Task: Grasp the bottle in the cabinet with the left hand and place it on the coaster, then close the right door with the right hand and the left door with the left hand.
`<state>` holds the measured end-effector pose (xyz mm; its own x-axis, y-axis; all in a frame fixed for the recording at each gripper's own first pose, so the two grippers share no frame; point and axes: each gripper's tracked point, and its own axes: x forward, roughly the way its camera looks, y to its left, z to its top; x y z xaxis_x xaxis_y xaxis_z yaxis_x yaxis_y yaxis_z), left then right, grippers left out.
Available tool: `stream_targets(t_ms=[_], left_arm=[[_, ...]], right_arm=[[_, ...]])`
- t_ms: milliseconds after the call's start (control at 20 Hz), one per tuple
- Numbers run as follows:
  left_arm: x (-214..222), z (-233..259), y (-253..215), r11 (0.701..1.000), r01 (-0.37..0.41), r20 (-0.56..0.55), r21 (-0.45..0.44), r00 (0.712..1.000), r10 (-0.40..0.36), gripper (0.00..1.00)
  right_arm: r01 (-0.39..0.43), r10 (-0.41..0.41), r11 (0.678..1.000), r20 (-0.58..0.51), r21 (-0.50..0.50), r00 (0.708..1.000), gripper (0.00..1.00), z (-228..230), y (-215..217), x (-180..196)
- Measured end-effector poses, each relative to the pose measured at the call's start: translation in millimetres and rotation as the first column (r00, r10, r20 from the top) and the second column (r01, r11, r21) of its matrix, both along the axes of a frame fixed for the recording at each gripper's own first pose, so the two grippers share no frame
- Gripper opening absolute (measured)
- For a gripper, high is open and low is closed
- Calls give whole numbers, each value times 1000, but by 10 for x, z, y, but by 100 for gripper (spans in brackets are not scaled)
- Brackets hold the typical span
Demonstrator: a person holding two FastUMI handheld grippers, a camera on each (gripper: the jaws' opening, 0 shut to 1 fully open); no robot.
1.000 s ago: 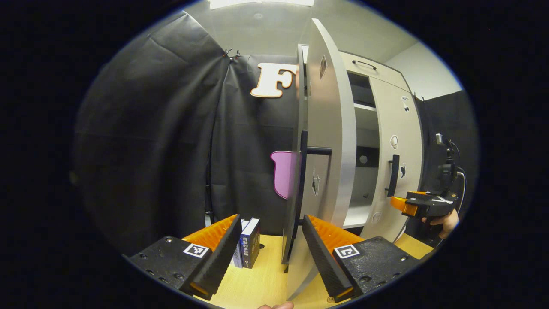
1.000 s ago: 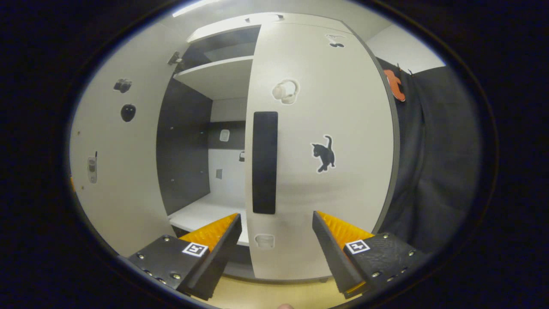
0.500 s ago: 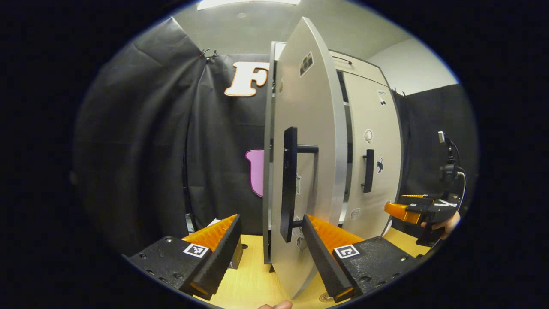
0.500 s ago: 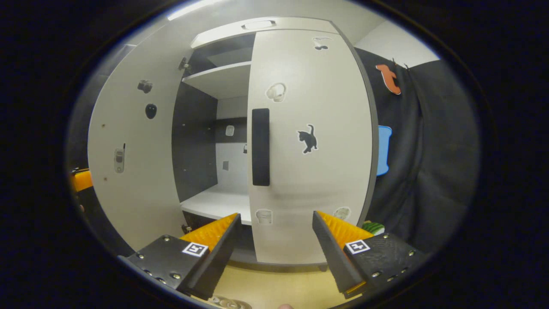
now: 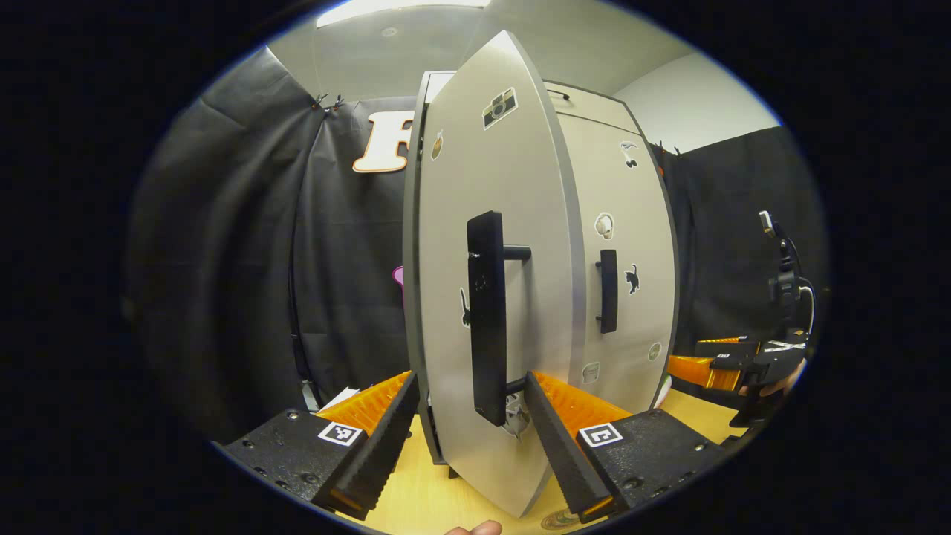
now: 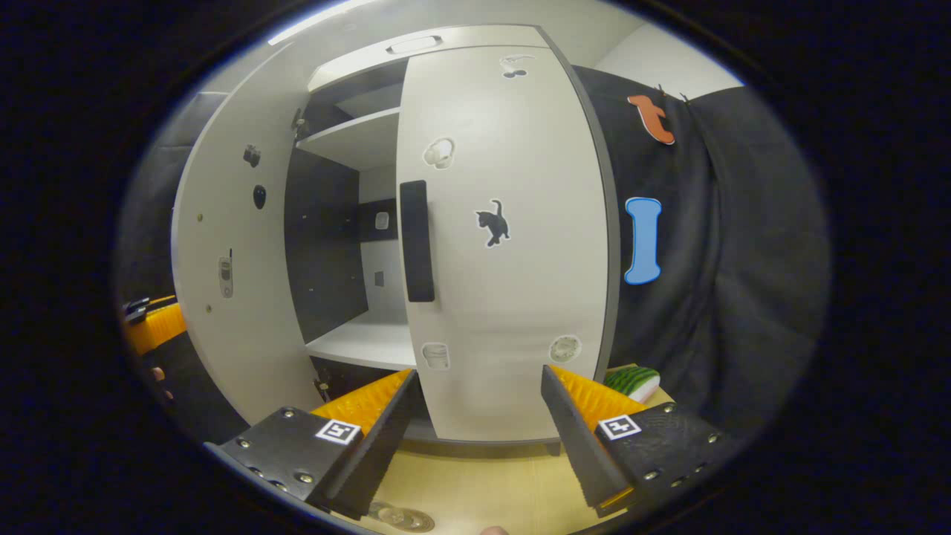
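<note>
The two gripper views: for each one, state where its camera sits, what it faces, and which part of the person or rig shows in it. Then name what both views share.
Left gripper view: rides the left gripper, facing the half-open pale grey left cabinet door and its black bar handle; own open fingers below.
Right gripper view: rides the right gripper, facing the shut pale grey right cabinet door; own open fingers below.
Shared: both doors, the light wooden tabletop, and each view catches the other gripper at its edge.

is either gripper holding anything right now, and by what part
Nothing is held. The left gripper is open around the left door edge; the right gripper is open, empty.
</note>
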<state>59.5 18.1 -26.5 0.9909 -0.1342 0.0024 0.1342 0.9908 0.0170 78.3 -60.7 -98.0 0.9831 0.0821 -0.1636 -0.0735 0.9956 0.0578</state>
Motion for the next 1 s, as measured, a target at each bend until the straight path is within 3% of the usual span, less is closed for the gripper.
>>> stream_targets(t_ms=[100,200,500,1000], left_arm=[[52,1,-94,1000,-4,2,-8,1000,4,86],[127,-16,-202,1000,1,3,-8,1000,-1,94],[493,-65,-595,999,27,-10,-46,1000,-28,100],[1017,-123,-942,997,3,-34,-71,999,-5,100]], right_arm=[[9,-9,1000,-10,3,1000,100,-31,-84,-18],[15,-15,1000,-22,8,1000,100,-50,-174,-25],[47,-46,999,-24,15,999,100,-8,-489,-51],[84,-81,995,-44,54,996,100,-16,-833,-128]])
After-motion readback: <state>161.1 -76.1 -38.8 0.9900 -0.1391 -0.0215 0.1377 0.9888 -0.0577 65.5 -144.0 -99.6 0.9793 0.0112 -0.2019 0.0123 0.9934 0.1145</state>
